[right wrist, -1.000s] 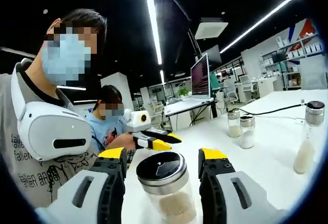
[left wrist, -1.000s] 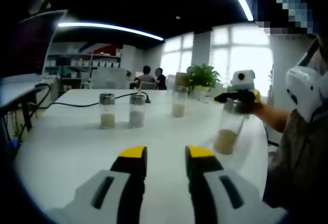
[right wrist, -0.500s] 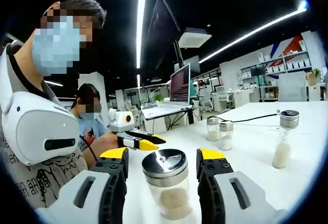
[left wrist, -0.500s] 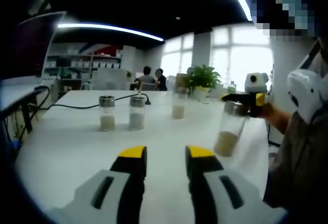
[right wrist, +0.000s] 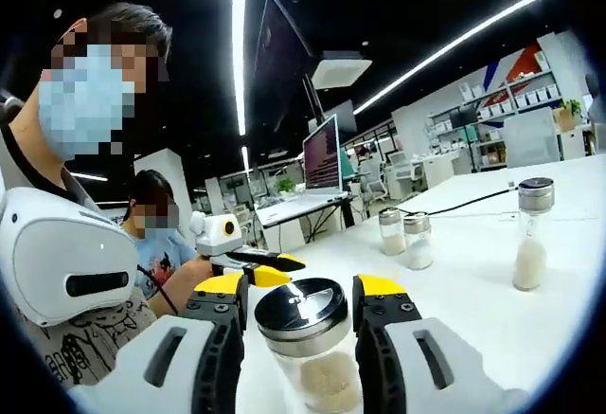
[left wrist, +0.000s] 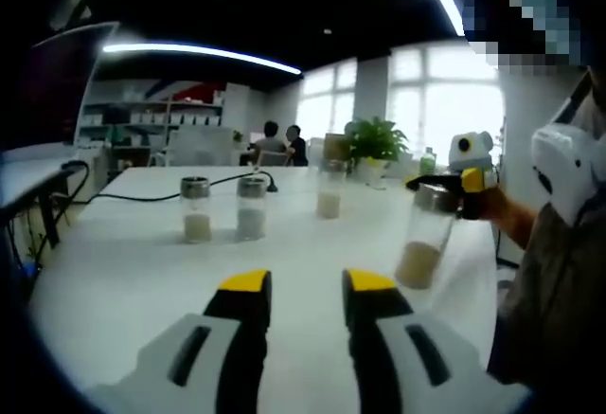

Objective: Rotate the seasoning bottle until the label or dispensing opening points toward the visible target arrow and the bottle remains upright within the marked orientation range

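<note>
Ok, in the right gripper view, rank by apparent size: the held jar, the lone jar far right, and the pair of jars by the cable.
1. Steel-lidded glass seasoning jar between the jaws, largest, though nearest the camera.
2. Tall glass jar at right.
3. Two small glass jars; they look alike.

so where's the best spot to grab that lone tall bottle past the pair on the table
Probably the clear glass body of the tall bottle just under its cap, jaws on opposite sides, coming in level from the near side. It stands upright and apart from the two shorter bottles on the white table, so the sides look free. The open left gripper is the free one; the right gripper already flanks a bottle.
</note>
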The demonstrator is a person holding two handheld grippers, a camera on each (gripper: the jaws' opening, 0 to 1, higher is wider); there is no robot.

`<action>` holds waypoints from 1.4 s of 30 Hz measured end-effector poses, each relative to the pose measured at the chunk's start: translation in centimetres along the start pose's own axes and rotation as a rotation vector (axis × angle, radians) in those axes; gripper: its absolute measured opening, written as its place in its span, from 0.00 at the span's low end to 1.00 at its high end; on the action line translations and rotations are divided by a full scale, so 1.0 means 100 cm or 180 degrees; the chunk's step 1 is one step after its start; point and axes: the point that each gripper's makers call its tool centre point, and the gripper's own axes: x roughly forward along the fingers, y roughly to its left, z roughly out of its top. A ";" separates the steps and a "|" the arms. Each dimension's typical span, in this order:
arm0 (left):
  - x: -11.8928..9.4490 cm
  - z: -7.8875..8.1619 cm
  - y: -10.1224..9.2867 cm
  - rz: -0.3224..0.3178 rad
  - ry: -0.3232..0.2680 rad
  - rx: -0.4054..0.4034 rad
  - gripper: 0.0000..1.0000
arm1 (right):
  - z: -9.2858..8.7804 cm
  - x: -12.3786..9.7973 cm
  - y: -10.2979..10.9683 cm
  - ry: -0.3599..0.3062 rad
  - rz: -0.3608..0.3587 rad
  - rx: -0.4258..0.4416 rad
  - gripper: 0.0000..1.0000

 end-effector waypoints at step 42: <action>0.001 -0.004 -0.008 -0.0087 0.0049 -0.0023 0.31 | 0.000 -0.001 0.007 0.0539 0.1164 0.0126 0.36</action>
